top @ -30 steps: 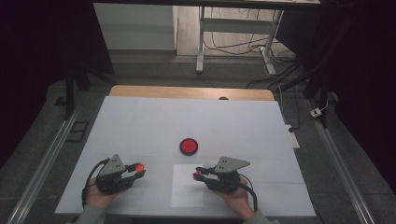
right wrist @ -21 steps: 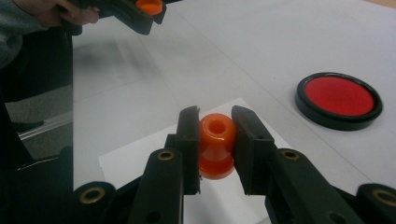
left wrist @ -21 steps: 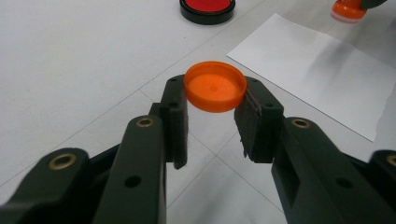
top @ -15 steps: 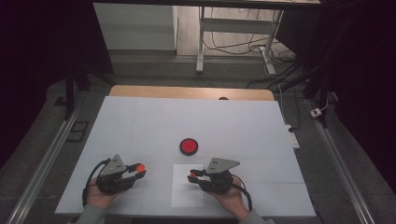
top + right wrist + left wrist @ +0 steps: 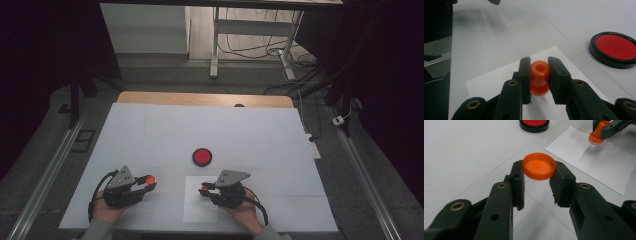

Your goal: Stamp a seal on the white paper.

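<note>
Two grips for me — left gripper [image 5: 539, 183] clamps a flat orange cap [image 5: 539, 166], right gripper [image 5: 539, 72] pinches a glossy waisted stamp [image 5: 539, 77] over white paper [image 5: 499, 82]

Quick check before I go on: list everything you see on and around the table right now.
Cap: one, orange, clamped between the left gripper's jaws.
Stamp: one, orange, clamped in the right gripper over the paper; whether it touches the sheet I cannot tell.
Ink pad: one, red in a black rim, mid-table, beyond the paper.
Paper: one white sheet, near edge, under the right gripper.
Table: one, white top, wooden strip at the far edge.
Left gripper: black, near left, shut on the cap.
Right gripper: black, near right, shut on the stamp.
Hands: two, at the bottom edge.
</note>
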Demonstrator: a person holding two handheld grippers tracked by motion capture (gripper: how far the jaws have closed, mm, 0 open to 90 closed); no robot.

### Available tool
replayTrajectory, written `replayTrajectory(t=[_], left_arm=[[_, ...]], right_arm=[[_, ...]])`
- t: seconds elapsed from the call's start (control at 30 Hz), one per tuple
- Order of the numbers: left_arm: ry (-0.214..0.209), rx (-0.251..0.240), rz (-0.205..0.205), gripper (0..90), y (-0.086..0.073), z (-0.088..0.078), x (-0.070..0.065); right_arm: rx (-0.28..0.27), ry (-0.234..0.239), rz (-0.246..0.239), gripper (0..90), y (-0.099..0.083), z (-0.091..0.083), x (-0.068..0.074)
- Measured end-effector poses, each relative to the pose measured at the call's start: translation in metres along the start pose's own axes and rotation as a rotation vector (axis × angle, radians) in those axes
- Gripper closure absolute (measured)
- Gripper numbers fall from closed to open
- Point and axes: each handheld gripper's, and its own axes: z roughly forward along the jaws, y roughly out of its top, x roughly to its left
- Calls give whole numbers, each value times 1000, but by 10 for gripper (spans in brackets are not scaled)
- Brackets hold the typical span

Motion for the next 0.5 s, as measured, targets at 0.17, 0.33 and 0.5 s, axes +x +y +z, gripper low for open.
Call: replayTrajectory(t=[0.17,0.33,0.5], left_arm=[[0,0,0,653,0,0,0],[-1,2,1,654,0,0,0],[-1,2,2,654,0,0,0]], right_arm=[[16,1,-12,728,-1,3,1],[32,-2,-21,728,-2,8,3],[34,-3,-25,728,-2,11,3]])
